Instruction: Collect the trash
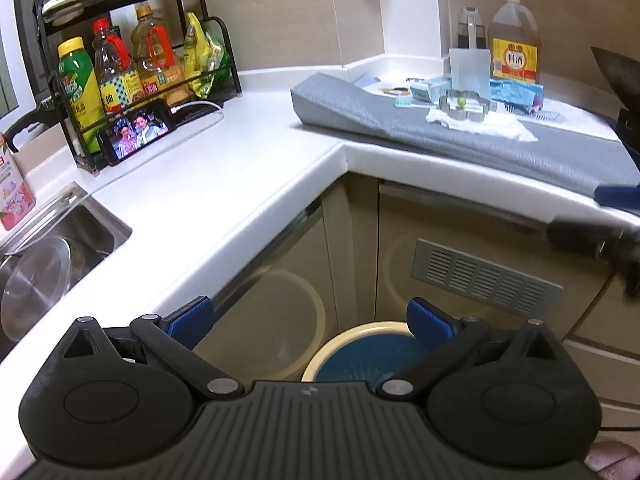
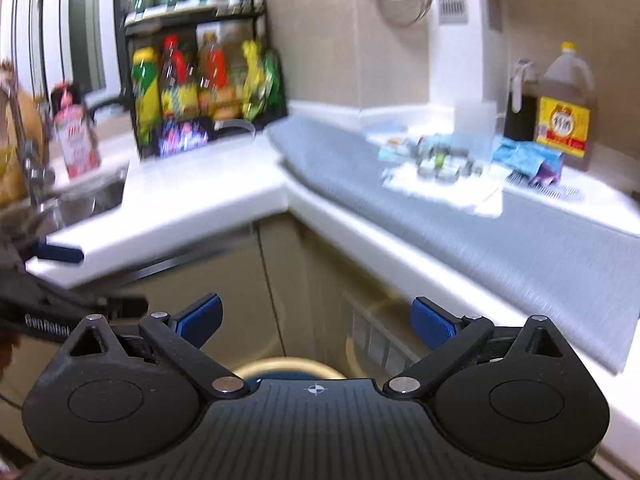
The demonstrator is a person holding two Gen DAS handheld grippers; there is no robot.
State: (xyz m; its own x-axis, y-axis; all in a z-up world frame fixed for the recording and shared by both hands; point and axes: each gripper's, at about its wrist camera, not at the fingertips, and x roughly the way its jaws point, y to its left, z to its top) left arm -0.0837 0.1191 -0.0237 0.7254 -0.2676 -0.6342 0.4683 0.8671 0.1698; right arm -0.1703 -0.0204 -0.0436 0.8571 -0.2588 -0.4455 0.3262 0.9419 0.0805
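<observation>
Corner kitchen, white L-shaped countertop (image 1: 224, 168), beige tile walls, tan cabinet doors below with a metal vent grille (image 1: 486, 276).

My left tongs (image 1: 310, 320) stand wide apart, blue pads empty, held low in front of the cabinet corner. My right tongs (image 2: 316, 320) are likewise spread wide with nothing between them; that view is smeared by motion.

Bin (image 1: 356, 352) sits on the floor in the cabinet corner: cream rim, blue liner inside, directly under my left tongs.

Trash lies on the right run of the counter, on a grey mat (image 1: 440, 136): a crumpled white tissue (image 1: 484, 124) with a metal flower-shaped cutter (image 1: 466, 106) on top of it, a blue wrapper (image 1: 516, 94) just beside, small boxes and scraps behind. A large bottle of cooking wine (image 1: 514, 40) stands at the wall.

Left run: black wire rack (image 1: 132, 76) of sauce bottles, a phone (image 1: 138, 132) propped against it playing video, a steel sink (image 1: 60, 248) with a glass lid in it.
</observation>
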